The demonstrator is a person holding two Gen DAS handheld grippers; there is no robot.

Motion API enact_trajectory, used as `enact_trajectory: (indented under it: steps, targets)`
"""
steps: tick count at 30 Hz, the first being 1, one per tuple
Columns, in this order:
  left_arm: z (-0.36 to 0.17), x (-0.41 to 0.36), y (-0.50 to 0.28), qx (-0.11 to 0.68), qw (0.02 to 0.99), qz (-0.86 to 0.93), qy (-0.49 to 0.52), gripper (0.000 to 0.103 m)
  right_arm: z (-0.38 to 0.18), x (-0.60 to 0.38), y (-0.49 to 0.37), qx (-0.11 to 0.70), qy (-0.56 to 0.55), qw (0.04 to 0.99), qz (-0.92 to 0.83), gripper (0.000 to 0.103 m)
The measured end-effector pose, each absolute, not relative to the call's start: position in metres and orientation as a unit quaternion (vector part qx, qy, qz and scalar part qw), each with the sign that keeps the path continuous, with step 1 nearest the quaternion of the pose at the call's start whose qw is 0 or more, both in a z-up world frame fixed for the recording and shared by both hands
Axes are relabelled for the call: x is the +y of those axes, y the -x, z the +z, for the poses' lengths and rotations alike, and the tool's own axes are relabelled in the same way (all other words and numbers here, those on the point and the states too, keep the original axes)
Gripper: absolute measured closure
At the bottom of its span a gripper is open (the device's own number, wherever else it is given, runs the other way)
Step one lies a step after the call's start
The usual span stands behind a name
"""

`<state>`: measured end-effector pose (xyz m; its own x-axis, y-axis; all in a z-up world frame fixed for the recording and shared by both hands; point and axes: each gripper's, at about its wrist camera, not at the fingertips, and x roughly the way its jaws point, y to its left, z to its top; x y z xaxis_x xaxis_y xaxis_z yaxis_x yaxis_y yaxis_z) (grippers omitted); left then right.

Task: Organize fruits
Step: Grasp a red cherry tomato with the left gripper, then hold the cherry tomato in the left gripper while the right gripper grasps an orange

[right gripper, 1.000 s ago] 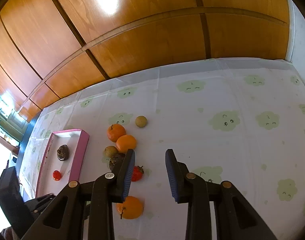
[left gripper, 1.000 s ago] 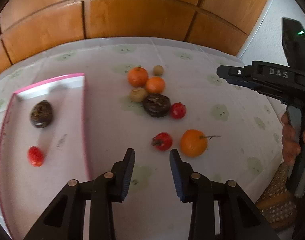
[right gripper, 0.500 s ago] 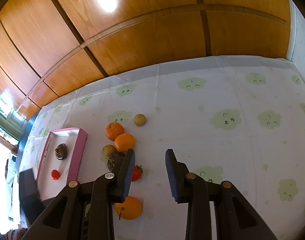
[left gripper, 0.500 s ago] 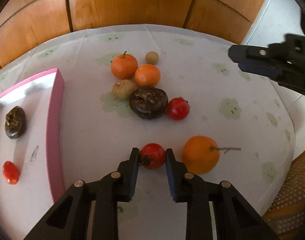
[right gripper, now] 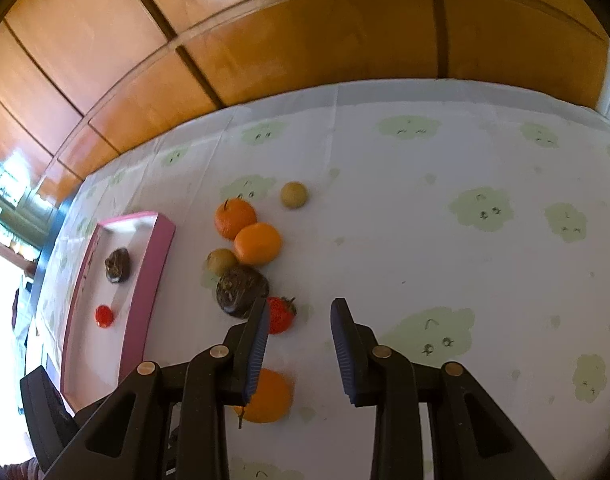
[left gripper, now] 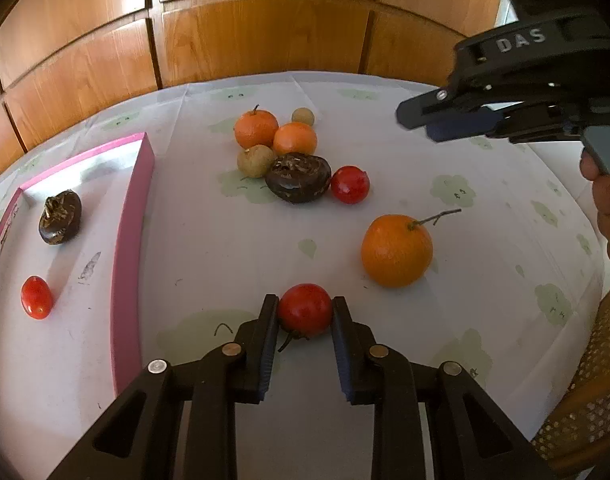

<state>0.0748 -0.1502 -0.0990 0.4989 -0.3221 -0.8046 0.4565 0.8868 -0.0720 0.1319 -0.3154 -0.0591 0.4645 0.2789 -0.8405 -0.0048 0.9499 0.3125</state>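
Left claw clenched on a red tomato near the table's front edge, just beside a stemmed orange. Right claw empty, pads parted above bare cloth near a strawberry. Toward the left edge, a pink tray holding a dark fruit and a small tomato.
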Motion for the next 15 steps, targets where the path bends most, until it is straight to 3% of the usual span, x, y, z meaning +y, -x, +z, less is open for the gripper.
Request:
enact_trajectory:
  steps: [13, 15]
  targets:
    - [-0.101, -0.153, -0.062, 0.405, 0.883, -0.222, -0.092, 0.076, -0.056, -0.265, -0.133, 0.507, -0.068, 0.843, 0.165, 0.071]
    - [-0.101, -0.153, -0.062, 0.400, 0.884, -0.223, -0.094, 0.076, -0.057, -0.263, -0.137, 0.510, -0.065, 0.841, 0.167, 0.068]
